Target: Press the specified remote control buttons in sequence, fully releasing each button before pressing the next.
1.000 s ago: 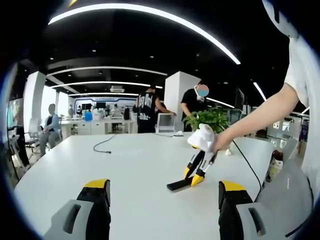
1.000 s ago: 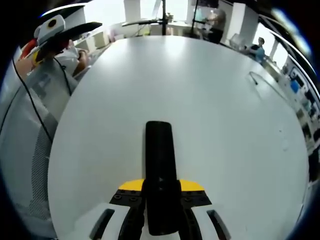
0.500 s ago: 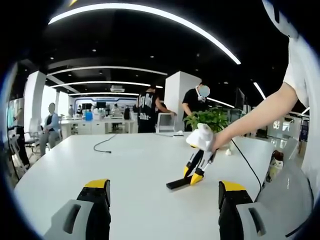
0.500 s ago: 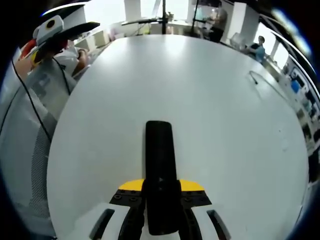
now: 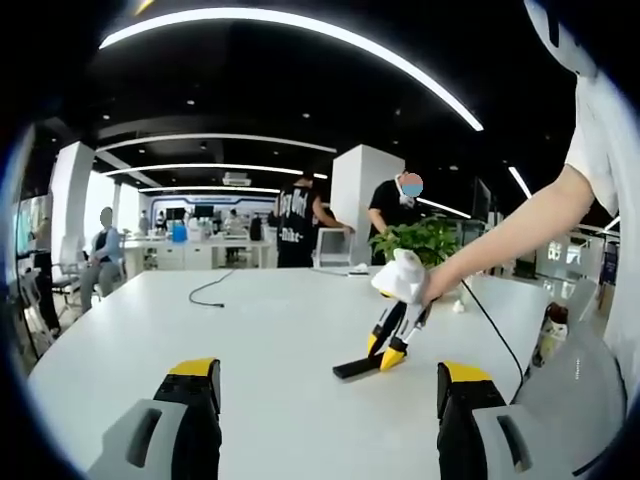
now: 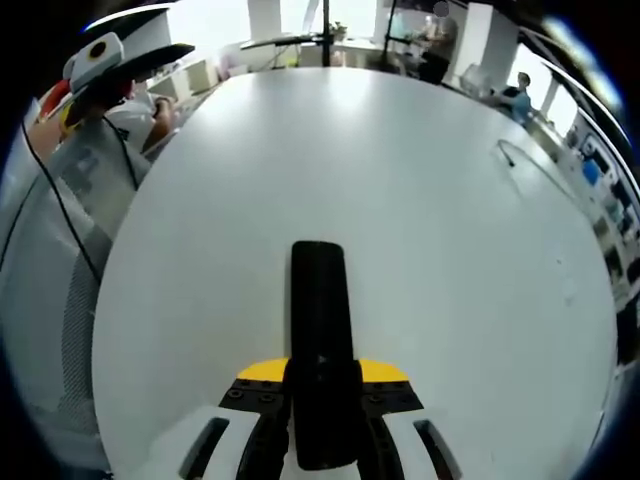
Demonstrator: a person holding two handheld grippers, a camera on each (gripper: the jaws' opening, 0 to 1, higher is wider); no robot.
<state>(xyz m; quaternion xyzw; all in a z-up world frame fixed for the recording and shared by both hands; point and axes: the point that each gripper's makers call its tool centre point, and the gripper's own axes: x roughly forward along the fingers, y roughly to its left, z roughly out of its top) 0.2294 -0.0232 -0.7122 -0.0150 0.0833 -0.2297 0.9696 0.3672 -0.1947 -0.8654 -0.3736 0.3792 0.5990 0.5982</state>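
Holding the remote control flat on the white table, end clamped between right gripper jaws.

No button press can be judged from either view; the sequence is taken as still pending. Remote: slim black bar, matte, rounded far end. Jaws: black with yellow tips. Left gripper is held wide, empty, well apart, above smooth tabletop; a cable lies beyond.
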